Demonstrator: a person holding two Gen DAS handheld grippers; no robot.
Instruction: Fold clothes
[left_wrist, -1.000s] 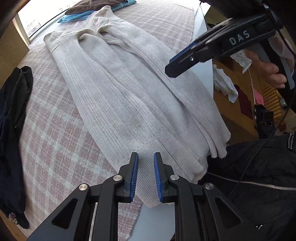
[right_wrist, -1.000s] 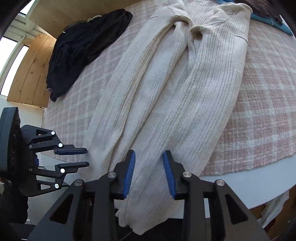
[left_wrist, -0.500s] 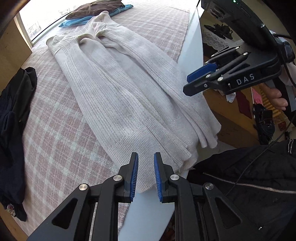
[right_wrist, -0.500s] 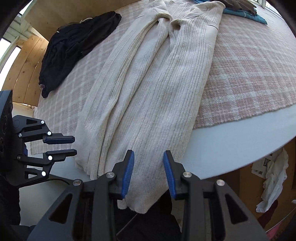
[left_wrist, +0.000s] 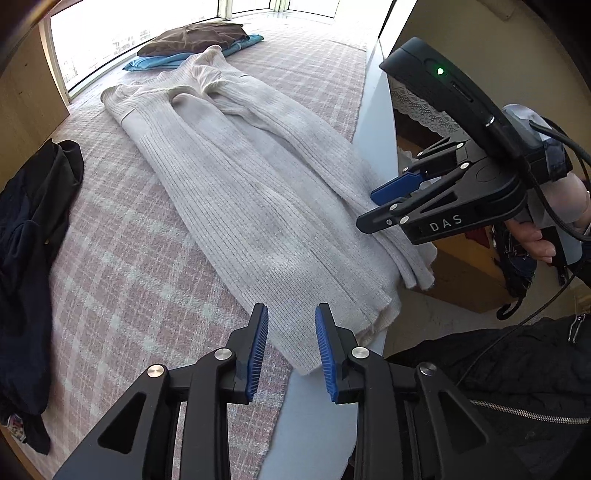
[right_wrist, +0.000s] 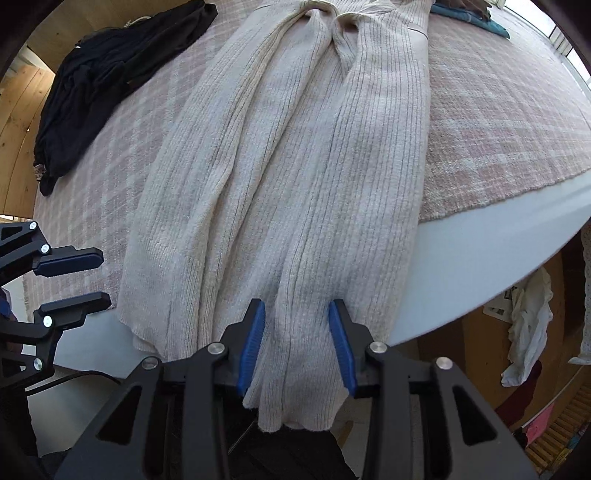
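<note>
At the far left a heap of black clothes (left_wrist: 29, 236) lies on the pink plaid blanket (left_wrist: 122, 266), well apart from the cream ribbed cardigan (left_wrist: 236, 192). The cardigan lies flat with its sides and sleeves turned in to a long narrow strip; its long axis runs from the collar, near the folded brown and blue pile (left_wrist: 195, 40) by the window, down to the hem, which hangs over the near white edge of the bed (right_wrist: 480, 273) toward the person. The left gripper (left_wrist: 291, 345) hovers just above the hem's left corner, blue-padded fingers spread and empty, pointing along the strip. The right gripper (right_wrist: 297, 341) sits low over the hem's right part, fingers parted, the hanging knit showing between them but not pinched, as far as I can judge. Both tools are about equally near the hem, one toward each side. Held in a hand (left_wrist: 546, 236), the right one is angled in from the bed's side.
</note>
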